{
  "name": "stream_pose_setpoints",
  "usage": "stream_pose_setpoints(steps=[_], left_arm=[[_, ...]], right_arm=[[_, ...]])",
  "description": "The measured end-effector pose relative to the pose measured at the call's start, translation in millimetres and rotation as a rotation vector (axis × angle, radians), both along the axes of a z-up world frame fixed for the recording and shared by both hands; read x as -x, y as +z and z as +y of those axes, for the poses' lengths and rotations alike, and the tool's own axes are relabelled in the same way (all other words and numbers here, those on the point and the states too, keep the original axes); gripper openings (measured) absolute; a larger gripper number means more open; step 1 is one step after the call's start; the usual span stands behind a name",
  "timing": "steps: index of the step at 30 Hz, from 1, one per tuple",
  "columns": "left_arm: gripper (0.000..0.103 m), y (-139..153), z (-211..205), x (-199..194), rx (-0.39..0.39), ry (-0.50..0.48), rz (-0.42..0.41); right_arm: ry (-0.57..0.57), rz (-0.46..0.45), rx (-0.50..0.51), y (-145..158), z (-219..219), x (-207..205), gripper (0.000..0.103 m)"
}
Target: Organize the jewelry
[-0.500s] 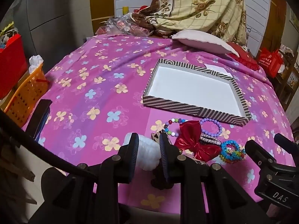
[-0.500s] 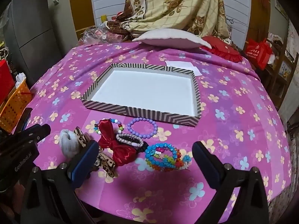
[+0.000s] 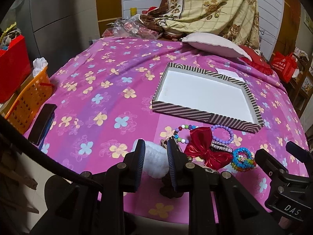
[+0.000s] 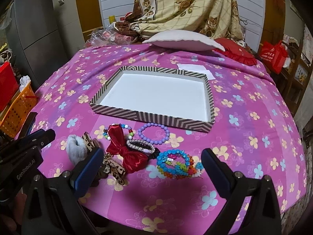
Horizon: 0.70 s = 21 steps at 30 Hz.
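A striped tray (image 3: 203, 115) (image 4: 152, 115) with a white floor sits empty on the pink flowered cloth. In front of it lie a red bow (image 3: 203, 146) (image 4: 125, 150), a purple bead bracelet (image 3: 225, 135) (image 4: 153, 133), a multicolour bead bracelet (image 3: 181, 133), a rhinestone clip (image 4: 139, 144), a blue and rainbow bracelet (image 3: 243, 157) (image 4: 176, 163) and leopard-print pieces (image 4: 115, 166). My left gripper (image 3: 154, 156) is shut on a white fluffy scrunchie (image 3: 155, 159) (image 4: 75, 149). My right gripper (image 4: 151, 171) is open above the blue and rainbow bracelet.
An orange basket (image 3: 27, 101) and a red box (image 3: 11, 72) stand at the left beside the bed. A dark phone (image 3: 42, 123) lies on the left edge. A white pillow (image 4: 183, 41), red cushion (image 4: 236, 52) and blanket sit at the back.
Both grippers have barely moved. The left stays closed on the white scrunchie and the right stays open.
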State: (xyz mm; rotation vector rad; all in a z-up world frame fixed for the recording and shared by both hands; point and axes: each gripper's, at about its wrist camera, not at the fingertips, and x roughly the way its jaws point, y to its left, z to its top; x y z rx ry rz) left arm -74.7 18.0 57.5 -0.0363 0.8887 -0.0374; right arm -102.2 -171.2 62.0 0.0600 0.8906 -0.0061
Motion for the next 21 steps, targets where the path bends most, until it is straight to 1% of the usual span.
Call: stream_pose_setpoints(steps=[4,5,13,17,21], left_arm=[[0.035,-0.2,0.0,0.0,-0.002,-0.001,-0.002],[0.035,-0.2,0.0,0.0,-0.001,-0.001,-0.002],[0.035,-2.1,0.2,1.0,-0.006,0.001,0.0],[0.035,-2.0,0.5,0.6,-0.004,0.0,0.001],[0.035,-1.9,0.1,0.6,-0.006,0.001,0.0]], right_arm=[[0.001,-0.001,-0.002,0.7,1.0,0.3,0.102],[0.001,0.0,0.015,-0.3,1.5,-0.4,0.102],[-0.003,0.005,-0.008,-2.6,4.6,-0.6,0.102],[-0.002,0.054,-0.038,-3.6,1.8,-1.7,0.102],[-0.004,0.065,-0.042,-4.9,0.4,-1.6,0.102]])
